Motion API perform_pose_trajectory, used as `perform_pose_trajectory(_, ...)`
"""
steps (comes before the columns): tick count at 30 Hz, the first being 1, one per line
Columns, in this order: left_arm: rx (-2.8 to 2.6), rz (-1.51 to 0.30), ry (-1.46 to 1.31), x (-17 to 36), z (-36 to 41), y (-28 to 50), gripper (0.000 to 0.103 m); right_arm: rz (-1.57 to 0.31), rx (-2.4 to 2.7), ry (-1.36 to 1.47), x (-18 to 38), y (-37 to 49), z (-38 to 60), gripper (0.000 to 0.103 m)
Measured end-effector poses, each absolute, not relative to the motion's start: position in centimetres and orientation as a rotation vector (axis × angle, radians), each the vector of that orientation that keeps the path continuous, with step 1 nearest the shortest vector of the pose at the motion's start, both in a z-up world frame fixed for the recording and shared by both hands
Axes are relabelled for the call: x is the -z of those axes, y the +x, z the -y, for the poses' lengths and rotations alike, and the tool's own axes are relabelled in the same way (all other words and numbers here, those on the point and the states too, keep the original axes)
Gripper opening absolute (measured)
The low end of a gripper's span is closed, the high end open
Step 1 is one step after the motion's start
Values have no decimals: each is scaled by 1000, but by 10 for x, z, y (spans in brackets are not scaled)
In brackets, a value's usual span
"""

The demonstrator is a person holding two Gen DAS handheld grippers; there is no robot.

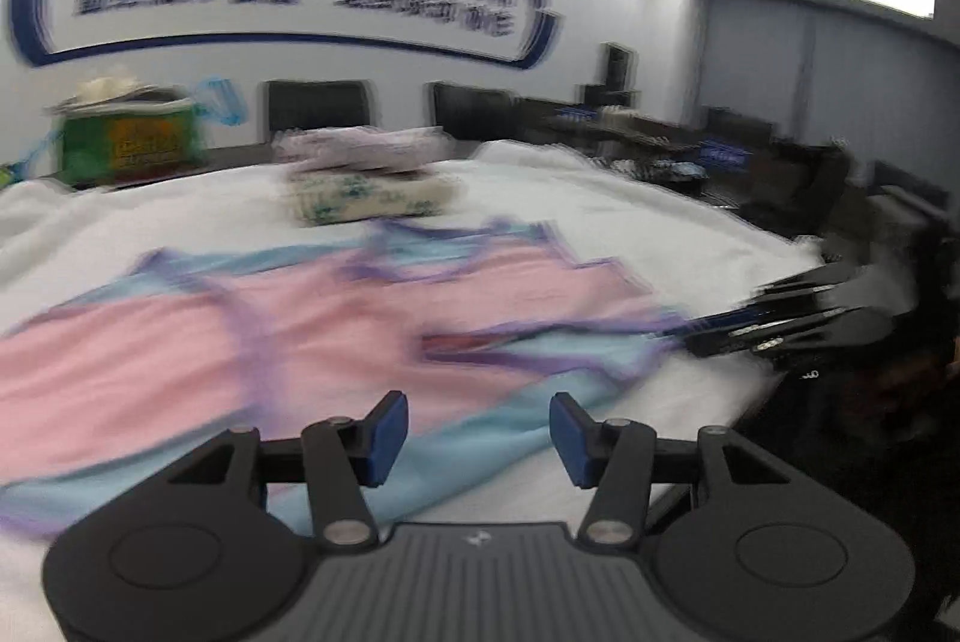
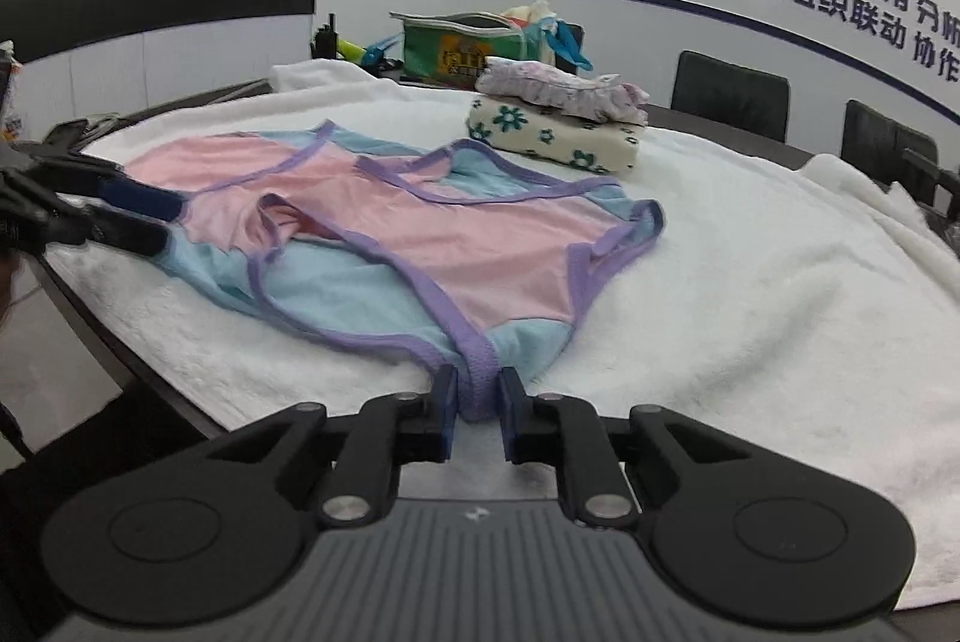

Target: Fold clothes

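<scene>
Right wrist view: right tool (image 2: 474,414) level, pinching garment (image 2: 420,246) purple hem.

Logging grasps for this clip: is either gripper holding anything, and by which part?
The right gripper is shut on the pink and blue garment, pinching its purple ribbed trim at the near edge. The left gripper is open and holds nothing.

Each tool is matte black: two round side discs, a ribbed grey centre plate with a small pale logo, silver pivot screws, and jointed arms ending in blue fingertip pads (image 1: 384,438).
</scene>
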State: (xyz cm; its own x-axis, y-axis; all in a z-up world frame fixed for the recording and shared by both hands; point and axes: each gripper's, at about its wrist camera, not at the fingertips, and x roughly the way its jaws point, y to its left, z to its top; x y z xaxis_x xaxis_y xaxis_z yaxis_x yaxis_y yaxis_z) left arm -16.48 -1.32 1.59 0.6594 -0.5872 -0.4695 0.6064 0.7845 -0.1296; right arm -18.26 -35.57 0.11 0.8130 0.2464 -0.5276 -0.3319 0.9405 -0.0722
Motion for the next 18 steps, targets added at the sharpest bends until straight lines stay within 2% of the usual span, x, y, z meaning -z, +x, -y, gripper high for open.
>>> perform_pose_trajectory(2,627,-553,21,-18,-12,-162,51,-490,-330,-113,-11,-187,359,20)
perform_pose_trajectory(4,614,-579,-1,-18,-27,-159,51,-427,-401,-30,-22,-192,360,44)
perform_pose_trajectory(6,637,-594,-33,-17,-37,-156,51,-376,-543,15,-22,-188,346,46)
perform_pose_trajectory(9,700,-593,-106,-14,-59,-152,51,-423,-680,-37,-9,-170,304,46)
perform_pose_trajectory(11,716,-591,-96,-12,-68,-153,49,-447,-707,-103,4,-160,283,42)
perform_pose_trajectory(12,730,-589,-82,-10,-70,-153,48,-461,-711,-87,7,-156,282,28)
perform_pose_trajectory(13,743,-586,-68,-8,-73,-154,48,-474,-716,-69,11,-151,281,19)
perform_pose_trajectory(14,738,-590,-59,-6,-74,-153,43,-487,-720,-51,15,-147,281,18)
perform_pose_trajectory(15,723,-597,-53,-4,-76,-151,22,-482,-706,-36,16,-146,283,15)
perform_pose_trajectory(16,713,-600,-43,-3,-77,-149,3,-482,-703,-25,15,-148,287,6)
perform_pose_trajectory(18,728,-602,-34,-4,-83,-146,1,-480,-697,-1,12,-151,296,4)
